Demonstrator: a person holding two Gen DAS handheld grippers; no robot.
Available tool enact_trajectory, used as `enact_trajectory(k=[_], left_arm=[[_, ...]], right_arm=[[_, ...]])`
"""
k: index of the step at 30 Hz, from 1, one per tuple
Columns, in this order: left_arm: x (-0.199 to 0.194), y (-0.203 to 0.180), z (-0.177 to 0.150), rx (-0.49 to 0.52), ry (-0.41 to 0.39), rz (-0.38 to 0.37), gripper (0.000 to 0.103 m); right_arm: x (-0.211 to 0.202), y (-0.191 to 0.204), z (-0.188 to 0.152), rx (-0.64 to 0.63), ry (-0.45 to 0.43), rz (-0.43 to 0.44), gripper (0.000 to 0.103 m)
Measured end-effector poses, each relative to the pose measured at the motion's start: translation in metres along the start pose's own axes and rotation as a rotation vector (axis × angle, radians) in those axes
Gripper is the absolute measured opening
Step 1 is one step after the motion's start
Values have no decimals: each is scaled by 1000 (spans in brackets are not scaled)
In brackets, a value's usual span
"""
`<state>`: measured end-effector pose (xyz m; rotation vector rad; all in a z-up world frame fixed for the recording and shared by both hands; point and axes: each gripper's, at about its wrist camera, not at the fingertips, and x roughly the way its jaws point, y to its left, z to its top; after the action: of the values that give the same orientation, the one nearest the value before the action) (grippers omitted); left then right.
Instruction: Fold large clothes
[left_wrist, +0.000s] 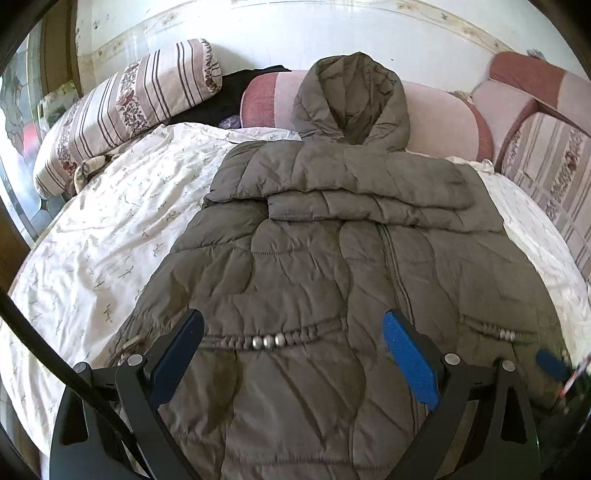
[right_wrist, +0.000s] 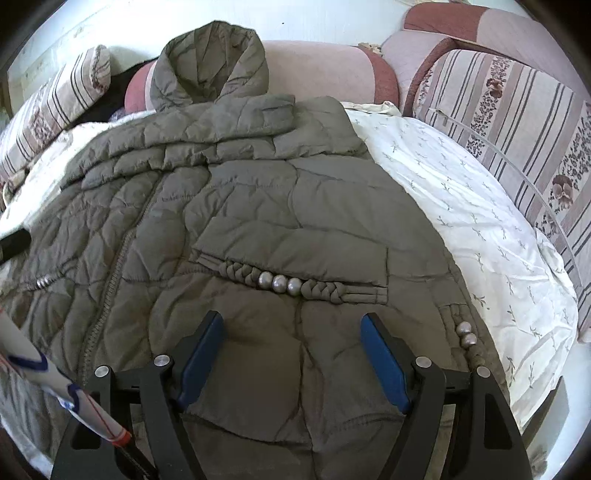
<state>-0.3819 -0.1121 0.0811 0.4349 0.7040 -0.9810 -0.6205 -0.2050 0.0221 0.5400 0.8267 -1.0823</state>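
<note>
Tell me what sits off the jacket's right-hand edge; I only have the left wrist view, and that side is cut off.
Observer: Beyond the padded jacket, the white printed sheet runs to a striped floral cushion.
Operator: Report the right gripper.
Observer: The right gripper hangs open above the hem, below the three silver beads on the braided pocket trim; nothing is between its pads.
Operator: Check for more beads.
Observer: Two more silver beads sit at the jacket's right edge, beside the right finger.
</note>
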Motion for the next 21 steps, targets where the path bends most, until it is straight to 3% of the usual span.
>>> enact_trajectory(k=[7,12,14,16,19,21], left_arm=[[29,17,44,-108,-15,9,97],[70,30,66,-157,19,4,97],[90,39,67,-188,61,22,97],[105,47,72,-229,123,-37,97],[107,51,79,-215,106,-46,97],[107,51,81,-183,87,-39,97]], right_arm=[[11,10,-4,-31,-11,-30,84],[16,15,-7,-62,-39,-59,86],[16,16,-8,-70,-50,-64,86],[16,17,-6,-82,-39,-66,86],[11,18,6,-108,13,-54,84],[-1,18,23,-111,2,-13,83]])
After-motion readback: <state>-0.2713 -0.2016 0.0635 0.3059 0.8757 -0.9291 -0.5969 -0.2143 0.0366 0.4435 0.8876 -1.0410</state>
